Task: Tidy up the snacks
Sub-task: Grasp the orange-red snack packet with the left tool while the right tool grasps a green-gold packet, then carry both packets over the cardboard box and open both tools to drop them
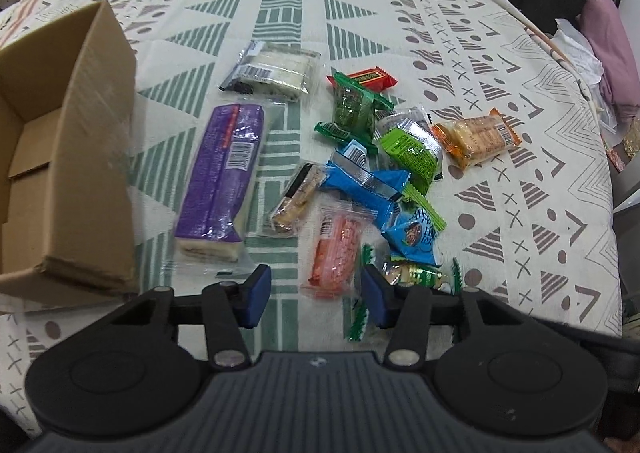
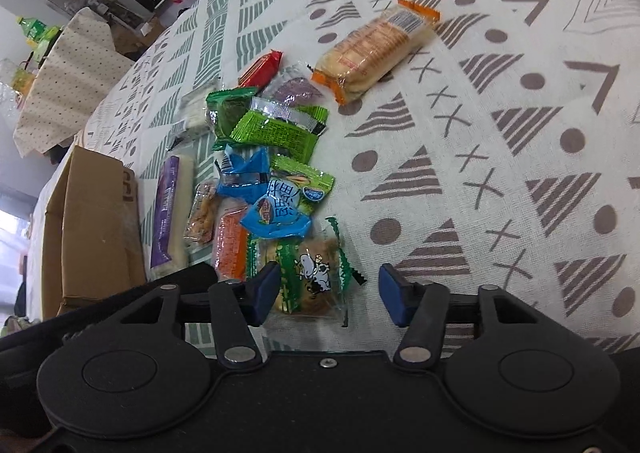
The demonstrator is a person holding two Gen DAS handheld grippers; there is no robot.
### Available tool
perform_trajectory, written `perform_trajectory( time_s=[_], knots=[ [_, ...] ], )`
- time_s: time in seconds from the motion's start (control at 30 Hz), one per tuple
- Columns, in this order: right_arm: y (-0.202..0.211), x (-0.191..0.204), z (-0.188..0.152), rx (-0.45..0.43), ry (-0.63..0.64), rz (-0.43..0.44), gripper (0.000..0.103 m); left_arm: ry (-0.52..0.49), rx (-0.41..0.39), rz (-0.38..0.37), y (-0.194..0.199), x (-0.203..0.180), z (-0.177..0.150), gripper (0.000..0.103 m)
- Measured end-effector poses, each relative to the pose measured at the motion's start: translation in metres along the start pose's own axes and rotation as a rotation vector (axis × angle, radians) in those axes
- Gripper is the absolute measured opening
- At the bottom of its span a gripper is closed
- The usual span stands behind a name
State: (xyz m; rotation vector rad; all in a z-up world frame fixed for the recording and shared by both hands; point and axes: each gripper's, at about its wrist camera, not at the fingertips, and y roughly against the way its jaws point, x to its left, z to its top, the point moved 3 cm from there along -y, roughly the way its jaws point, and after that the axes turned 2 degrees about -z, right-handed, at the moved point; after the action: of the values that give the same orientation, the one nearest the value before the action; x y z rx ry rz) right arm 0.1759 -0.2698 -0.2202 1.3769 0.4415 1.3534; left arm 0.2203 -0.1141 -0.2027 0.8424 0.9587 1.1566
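On the patterned tablecloth (image 1: pixel 460 33) we see a loose heap of snack packets, with an open cardboard box (image 1: pixel 68 157) standing to their left, its near wall cut off by the frame edge in the left wrist view. Our left gripper (image 1: pixel 316 295) hovers low over the near end of the heap with its blue fingers spread apart and nothing between them; the orange-pink wafer packet (image 1: pixel 336 253) lies just ahead of the gap. Beside the box rests the long purple packet (image 1: pixel 220 181), and beyond it a clear pack of white biscuits (image 1: pixel 272 71). A small red packet (image 1: pixel 370 77) is half hidden behind a dark green one (image 1: pixel 354 105).

Our right gripper (image 2: pixel 330 295) is likewise wide open, and the green cow-print packet (image 2: pixel 308 273) lies between its fingers; the left pad seems to touch the wrapper's edge, though the fisheye bend makes that hard to judge. The blue packets (image 2: pixel 268 205) and a lime-green packet (image 2: pixel 276 131) overlap so closely that we cannot count them surely. The orange-ended cracker pack (image 2: pixel 376 49) lies apart, further along the cloth. A purplish item (image 2: pixel 296 91) under clear wrapping is too blurred to name.
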Motion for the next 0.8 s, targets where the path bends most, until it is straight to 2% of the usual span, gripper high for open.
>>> perform_trajectory(
  time_s=[0.17, 0.23, 0.3, 0.37, 0.47, 0.8],
  knots=[
    [-0.002, 0.001, 0.0, 0.002, 0.01, 0.031, 0.025, 0.009, 0.02, -0.004, -0.014, -0.006, 0.003, 0.049],
    [0.0, 0.001, 0.0, -0.007, 0.013, 0.039, 0.023, 0.012, 0.021, 0.002, -0.018, -0.006, 0.001, 0.045],
    [0.003, 0.0, 0.0, -0.015, 0.01, 0.046, 0.02, 0.027, 0.033, -0.001, -0.022, -0.004, -0.002, 0.036],
    [0.006, -0.001, 0.0, -0.026, 0.013, 0.052, 0.016, 0.042, 0.033, 0.002, -0.023, -0.002, -0.004, 0.033],
    [0.01, 0.002, -0.002, -0.043, 0.022, 0.06, 0.014, 0.047, 0.014, 0.011, -0.018, -0.002, -0.004, 0.031],
    [0.036, 0.01, -0.003, -0.115, 0.024, 0.121, 0.012, 0.077, -0.074, -0.031, 0.02, 0.002, 0.002, 0.029]
  ],
)
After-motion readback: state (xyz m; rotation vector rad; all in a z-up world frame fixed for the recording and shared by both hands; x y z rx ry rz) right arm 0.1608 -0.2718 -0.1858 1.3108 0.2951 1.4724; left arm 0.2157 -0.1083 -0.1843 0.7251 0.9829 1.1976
